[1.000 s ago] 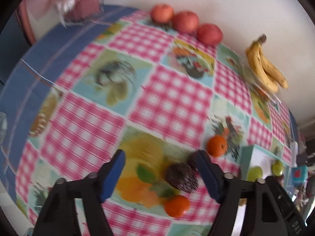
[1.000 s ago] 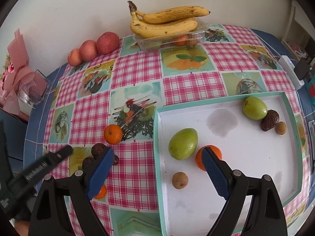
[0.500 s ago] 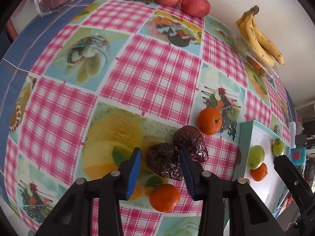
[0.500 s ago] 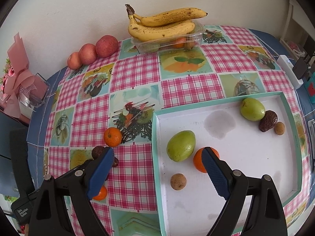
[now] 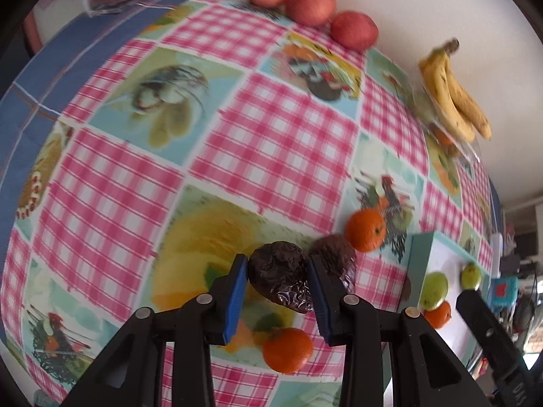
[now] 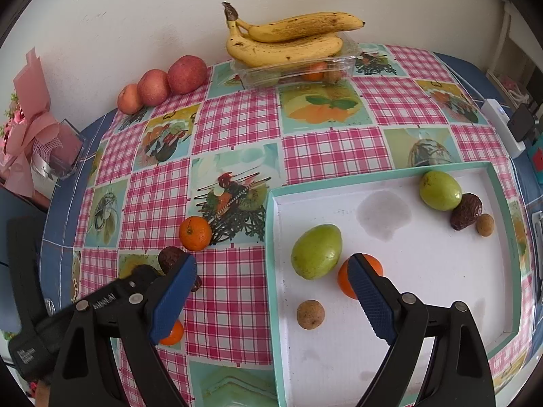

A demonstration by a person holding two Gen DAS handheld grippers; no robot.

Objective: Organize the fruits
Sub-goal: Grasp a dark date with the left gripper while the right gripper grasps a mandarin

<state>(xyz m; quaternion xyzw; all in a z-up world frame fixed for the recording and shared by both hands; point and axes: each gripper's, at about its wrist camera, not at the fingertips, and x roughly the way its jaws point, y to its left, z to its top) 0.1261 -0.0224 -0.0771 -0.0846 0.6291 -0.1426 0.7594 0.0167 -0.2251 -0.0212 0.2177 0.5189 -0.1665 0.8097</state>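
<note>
Left tongs point(image 5: 276, 291) clenched on a dark, wrinkled fruit point(image 5: 280, 279), glossy at its lower tip, lifted just beside a second dark fruit point(image 5: 334, 259) on the checked tablecloth point(image 5: 271, 142). Right tongs point(image 6: 271, 300) spread wide, empty, above the white tray point(image 6: 424, 271). Bananas point(image 6: 288, 39) on a clear box by the white wall. Blurred all over in the left view; second dark fruit partly hidden behind a finger.
</note>
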